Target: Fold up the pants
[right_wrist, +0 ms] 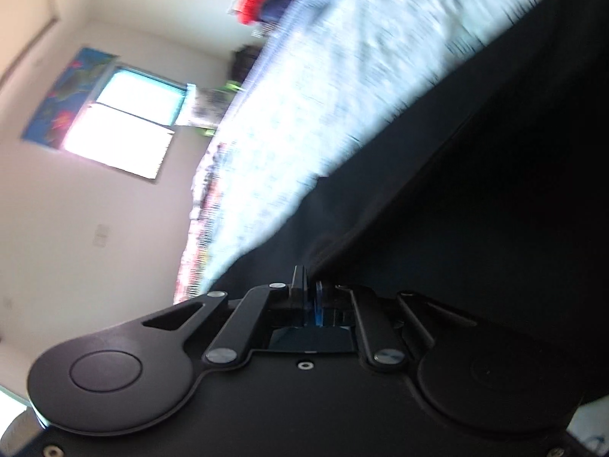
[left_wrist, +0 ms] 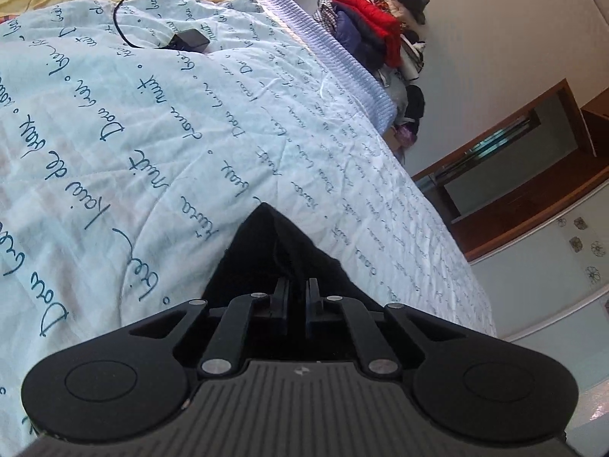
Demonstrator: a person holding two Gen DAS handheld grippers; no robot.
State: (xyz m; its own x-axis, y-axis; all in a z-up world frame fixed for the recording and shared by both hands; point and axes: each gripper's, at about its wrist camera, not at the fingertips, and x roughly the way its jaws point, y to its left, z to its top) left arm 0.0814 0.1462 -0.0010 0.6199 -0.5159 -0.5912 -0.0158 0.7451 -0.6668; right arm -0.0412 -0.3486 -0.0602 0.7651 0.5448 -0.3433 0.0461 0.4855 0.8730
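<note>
The black pants (left_wrist: pixel 272 245) show in the left wrist view as a dark pointed fold rising from between my fingers, over the light blue bedspread (left_wrist: pixel 114 122). My left gripper (left_wrist: pixel 297 285) is shut on that fold. In the right wrist view the pants (right_wrist: pixel 475 190) fill the right half as a wide dark sheet stretched diagonally. My right gripper (right_wrist: pixel 310 285) is shut on their edge. The view is blurred and tilted.
A black charger with a cable (left_wrist: pixel 188 40) lies on the bedspread far back. A pile of clothes (left_wrist: pixel 377 34) sits beyond the bed's far edge. A wooden cabinet (left_wrist: pixel 533 175) stands by the wall. A bright window (right_wrist: pixel 129 122) shows in the right wrist view.
</note>
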